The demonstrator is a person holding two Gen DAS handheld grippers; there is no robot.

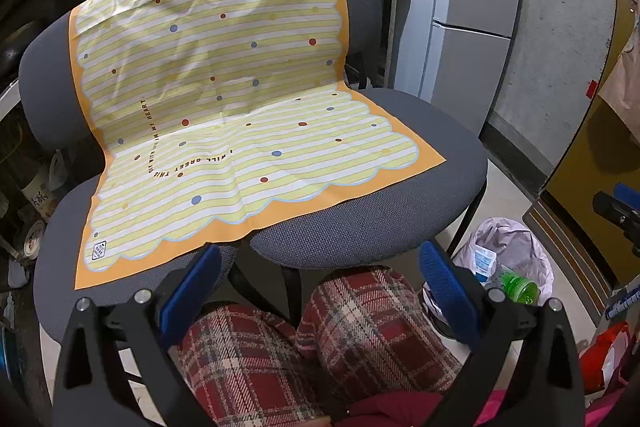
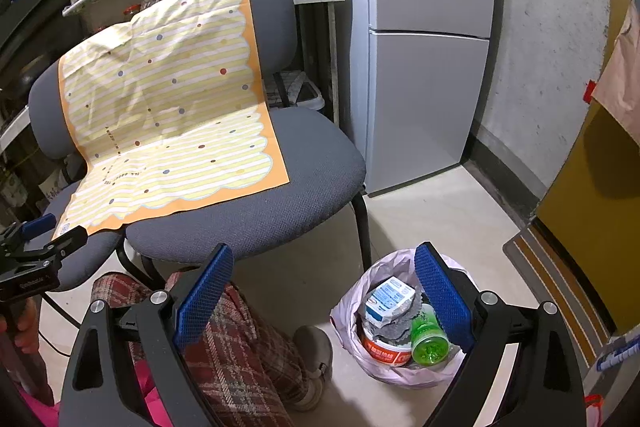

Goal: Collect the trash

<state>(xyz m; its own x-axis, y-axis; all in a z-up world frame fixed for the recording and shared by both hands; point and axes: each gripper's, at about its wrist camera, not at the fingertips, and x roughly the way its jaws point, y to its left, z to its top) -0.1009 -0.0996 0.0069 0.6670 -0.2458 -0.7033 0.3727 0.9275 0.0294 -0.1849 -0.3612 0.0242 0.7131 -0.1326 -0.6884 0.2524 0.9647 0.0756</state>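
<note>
**Operator:** Trash location, please.

**Technician:** Trash sits in the lined bin (image 2: 394, 327) on the floor, just beside the right chair (image 2: 248, 203): a milk carton (image 2: 389, 301), a green bottle (image 2: 430, 341), a crumpled grey wad and a red-and-white tub (image 2: 384, 349). The cloth (image 1: 224, 115) draped over the two chairs carries no visible item, so collection appears complete or nearly so.

**Operator:** State of the fingers?

**Technician:** Right gripper (image 2: 324, 303): fingers spread wide, holding nothing, positioned above and near the bin. Left gripper (image 1: 320, 301): fingers likewise spread and unloaded, facing the cloth from over the person's knees (image 1: 320, 339).

**Operator:** Procedure for the present step?

**Technician:** Probably a final check, then withdrawal.
1. Sweep both wrist views across the cloth and the floor around the bin for strays.
2. If one is found, approach with fingers spread, centre the item between them, and close firmly; light cartons crush and slip.
3. Release only when directly over the bin mouth. Contents are already piled high, so a careless drop may roll out.
4. Avoid snagging the liner (image 2: 352, 307).
</note>
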